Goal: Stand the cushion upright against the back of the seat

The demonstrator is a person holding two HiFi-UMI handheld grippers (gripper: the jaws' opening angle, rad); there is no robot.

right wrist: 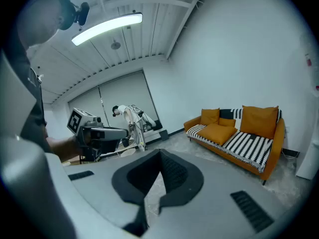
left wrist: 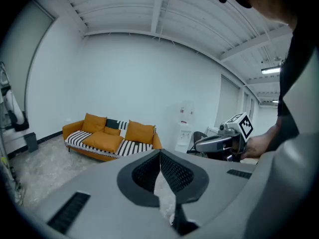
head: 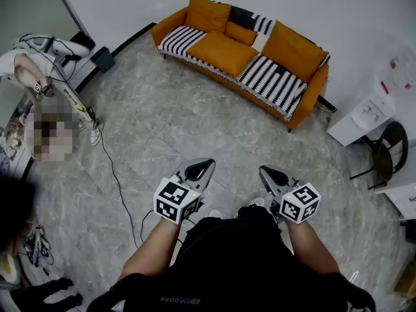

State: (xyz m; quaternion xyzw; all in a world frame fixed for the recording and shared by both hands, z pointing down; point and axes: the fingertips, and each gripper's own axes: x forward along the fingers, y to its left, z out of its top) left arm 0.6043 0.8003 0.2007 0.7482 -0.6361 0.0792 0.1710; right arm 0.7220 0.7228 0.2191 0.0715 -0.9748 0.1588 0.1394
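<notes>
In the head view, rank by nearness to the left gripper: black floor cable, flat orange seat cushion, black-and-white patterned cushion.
1. Black floor cable, left of the left gripper.
2. Flat orange cushion, on the sofa seat.
3. Black-and-white patterned cushion, behind it.

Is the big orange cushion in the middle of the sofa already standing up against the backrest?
No, the orange cushion lies flat on the striped seat of the sofa, not upright.

Black top (head: 227,265), prob. short-sleeved; grey left gripper (head: 200,169) & right gripper (head: 271,174) w/ b&w marker cubes (head: 175,200), dark ribbed jaws.
</notes>
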